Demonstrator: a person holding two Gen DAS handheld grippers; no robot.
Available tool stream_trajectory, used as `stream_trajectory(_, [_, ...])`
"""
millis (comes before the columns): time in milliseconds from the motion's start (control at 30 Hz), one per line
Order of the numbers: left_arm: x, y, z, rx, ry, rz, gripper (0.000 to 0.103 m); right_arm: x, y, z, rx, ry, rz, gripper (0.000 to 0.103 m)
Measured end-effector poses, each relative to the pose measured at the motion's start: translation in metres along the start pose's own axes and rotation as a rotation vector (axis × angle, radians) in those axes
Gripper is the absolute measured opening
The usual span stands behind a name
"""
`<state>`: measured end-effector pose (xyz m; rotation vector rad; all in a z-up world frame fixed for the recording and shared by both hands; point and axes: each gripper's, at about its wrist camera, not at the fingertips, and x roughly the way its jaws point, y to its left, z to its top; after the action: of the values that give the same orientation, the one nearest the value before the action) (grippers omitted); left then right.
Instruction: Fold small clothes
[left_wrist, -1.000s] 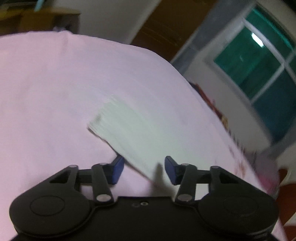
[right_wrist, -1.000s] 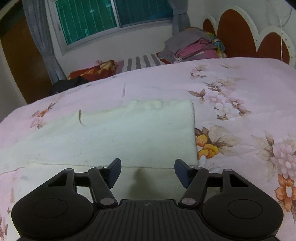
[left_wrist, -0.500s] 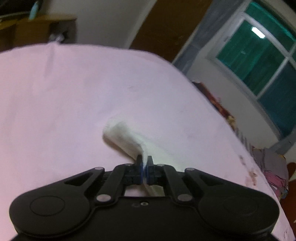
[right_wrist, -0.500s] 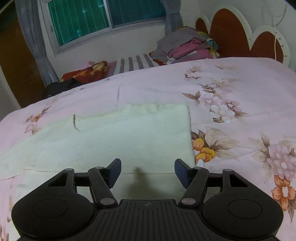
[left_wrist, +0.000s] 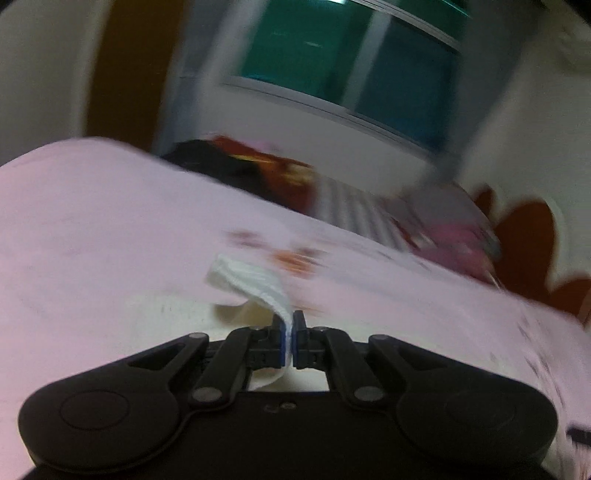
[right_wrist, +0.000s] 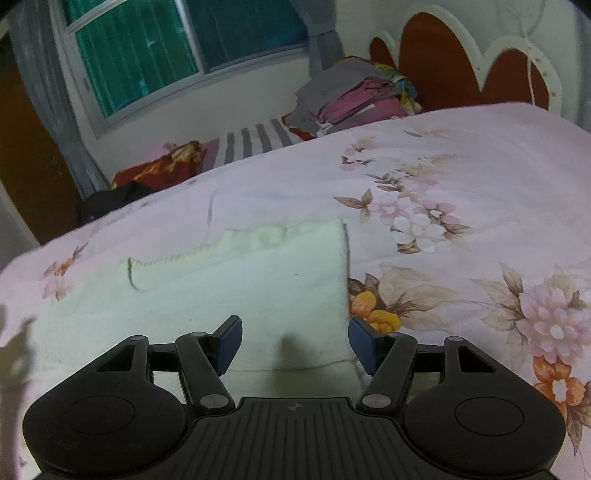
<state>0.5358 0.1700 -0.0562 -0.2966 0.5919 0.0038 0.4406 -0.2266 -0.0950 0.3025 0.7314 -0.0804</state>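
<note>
Cream garment: knitted, spread flat on my pink floral bedspread, its right edge straight, a folded layer lying across the near part. One corner is lifted off the bed, pinched between the closed blue pads of my left claw; that view is blurred. My right claw hangs just above the garment's near right portion, pads spread wide, holding nothing. Beyond: piled clothes, window, scalloped headboard.
</note>
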Motion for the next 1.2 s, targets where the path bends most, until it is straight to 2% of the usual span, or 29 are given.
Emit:
stream_trajectory(133, [0.026, -0.081, -0.018, 0.170, 0.072, -0.082, 0.003, -0.006, -0.015, 0.003, 0.051, -0.016, 0.010, 0.064])
stream_trajectory(267, [0.046, -0.144, -0.042, 0.302, 0.134, -0.136, 0.003, -0.016, -0.036, 0.006, 0.097, -0.032, 0.006, 0.064])
stream_trajectory(400, [0.039, -0.186, -0.076, 0.381, 0.162, -0.203, 0.003, -0.024, -0.061, 0.008, 0.156, -0.042, -0.004, 0.064])
stream_trajectory(600, [0.059, -0.239, -0.111, 0.497, 0.214, -0.282, 0.004, -0.038, -0.090, 0.010, 0.187, -0.046, -0.023, 0.064])
stream_trajectory(633, [0.060, -0.245, -0.119, 0.510, 0.226, -0.291, 0.006, -0.040, -0.095, 0.010, 0.192, -0.044, -0.025, 0.064])
stream_trajectory(700, [0.057, -0.255, -0.133, 0.535, 0.249, -0.319, 0.025, -0.044, -0.101, 0.010, 0.201, -0.041, -0.028, 0.064])
stream_trajectory(767, [0.054, -0.262, -0.144, 0.555, 0.261, -0.340, 0.075, -0.047, -0.105, 0.011, 0.204, -0.037, -0.024, 0.064])
stream_trajectory(800, [0.049, -0.262, -0.148, 0.566, 0.249, -0.350, 0.079, -0.048, -0.105, 0.011, 0.204, -0.037, -0.017, 0.064])
stream_trajectory(833, [0.039, -0.260, -0.148, 0.569, 0.215, -0.350, 0.074, -0.048, -0.104, 0.012, 0.201, -0.036, -0.010, 0.064])
stream_trajectory(967, [0.009, -0.220, -0.133, 0.497, 0.134, -0.312, 0.072, -0.041, -0.089, 0.020, 0.172, -0.035, 0.049, 0.064])
stream_trajectory(1000, [0.002, -0.202, -0.126, 0.466, 0.115, -0.278, 0.071, -0.037, -0.084, 0.021, 0.165, -0.030, 0.071, 0.064])
stream_trajectory(1100, [-0.016, -0.134, -0.110, 0.375, 0.096, -0.141, 0.059, -0.021, -0.061, 0.020, 0.130, -0.006, 0.128, 0.064])
stream_trajectory(1133, [-0.021, -0.113, -0.107, 0.351, 0.096, -0.093, 0.055, -0.015, -0.053, 0.020, 0.118, 0.001, 0.144, 0.061])
stream_trajectory(1167, [-0.025, -0.092, -0.106, 0.332, 0.099, -0.045, 0.055, -0.008, -0.045, 0.019, 0.104, 0.017, 0.165, 0.046])
stream_trajectory(1200, [-0.028, -0.071, -0.105, 0.313, 0.105, 0.002, 0.055, -0.001, -0.039, 0.018, 0.097, 0.033, 0.175, 0.041])
